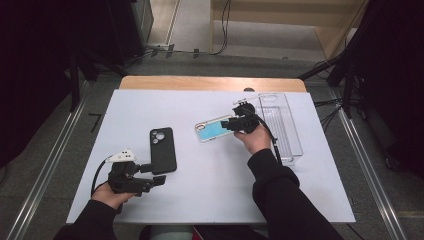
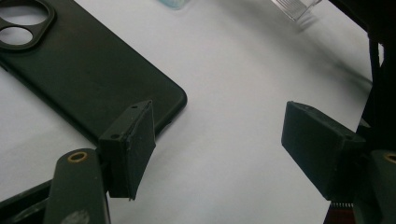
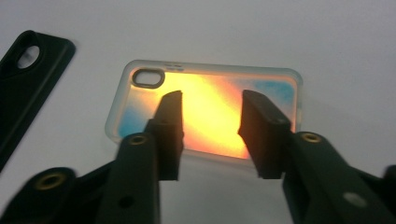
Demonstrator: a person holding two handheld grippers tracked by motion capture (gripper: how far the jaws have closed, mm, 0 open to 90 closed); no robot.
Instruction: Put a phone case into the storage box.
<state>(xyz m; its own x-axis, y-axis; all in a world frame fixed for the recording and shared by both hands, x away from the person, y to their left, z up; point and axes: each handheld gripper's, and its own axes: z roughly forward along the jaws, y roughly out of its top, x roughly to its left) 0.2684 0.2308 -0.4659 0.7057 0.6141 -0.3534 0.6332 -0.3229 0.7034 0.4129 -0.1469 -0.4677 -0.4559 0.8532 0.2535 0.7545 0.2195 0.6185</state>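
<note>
A black phone case (image 1: 163, 149) lies back up on the white sheet, left of centre. My left gripper (image 1: 154, 174) rests open beside its near corner; in the left gripper view one jaw stands over that corner of the black case (image 2: 79, 70) and the left gripper (image 2: 219, 140) holds nothing. A clear case with a teal and orange sheen (image 1: 216, 128) lies flat in the middle. My right gripper (image 1: 231, 123) reaches onto its right end. In the right gripper view the right gripper (image 3: 210, 116) has its jaws apart in front of the shimmering case (image 3: 210, 84), pads not pressing it.
A clear plastic tray (image 1: 295, 135) stands at the right of the white sheet (image 1: 210, 190), just behind my right hand. The black case (image 3: 28, 79) lies to the left of the shimmering one. Wooden table edge at the back, metal rails along both sides.
</note>
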